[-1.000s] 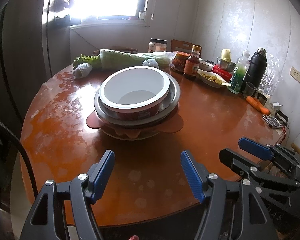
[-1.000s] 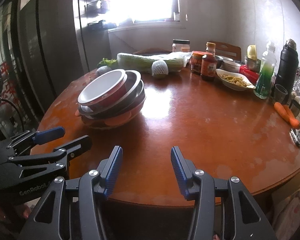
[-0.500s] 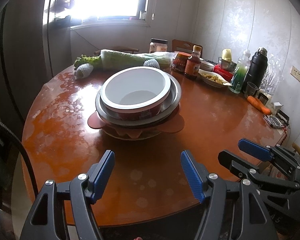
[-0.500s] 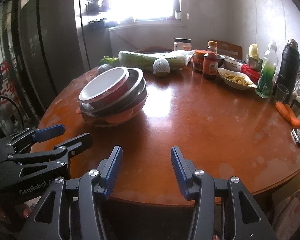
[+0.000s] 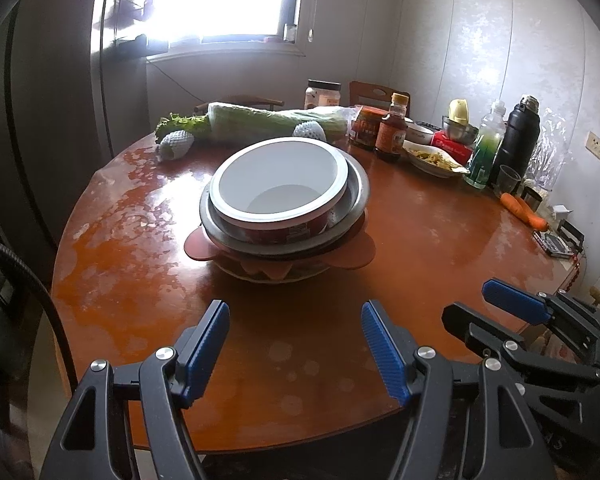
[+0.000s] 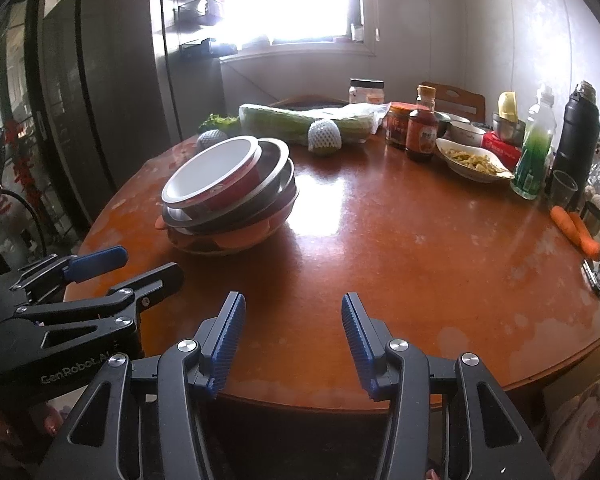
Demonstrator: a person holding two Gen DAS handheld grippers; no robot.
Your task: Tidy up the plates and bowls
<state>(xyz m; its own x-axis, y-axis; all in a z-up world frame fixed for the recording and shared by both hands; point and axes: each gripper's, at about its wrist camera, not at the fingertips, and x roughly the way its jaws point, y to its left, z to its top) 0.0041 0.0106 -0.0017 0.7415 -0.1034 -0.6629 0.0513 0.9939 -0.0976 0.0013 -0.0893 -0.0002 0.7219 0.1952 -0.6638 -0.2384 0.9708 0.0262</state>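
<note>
Red-sided bowl (image 5: pixel 278 190) sits nested atop the stack of bowls and plates (image 6: pixel 230 200) on the round table (image 5: pixel 420 248), unchanged over the last second. Left gripper (image 5: pixel 296 344) and right gripper (image 6: pixel 292 336) hang short of it, jaws spread, empty, unmoved. Stacking looks complete or paused.
</note>
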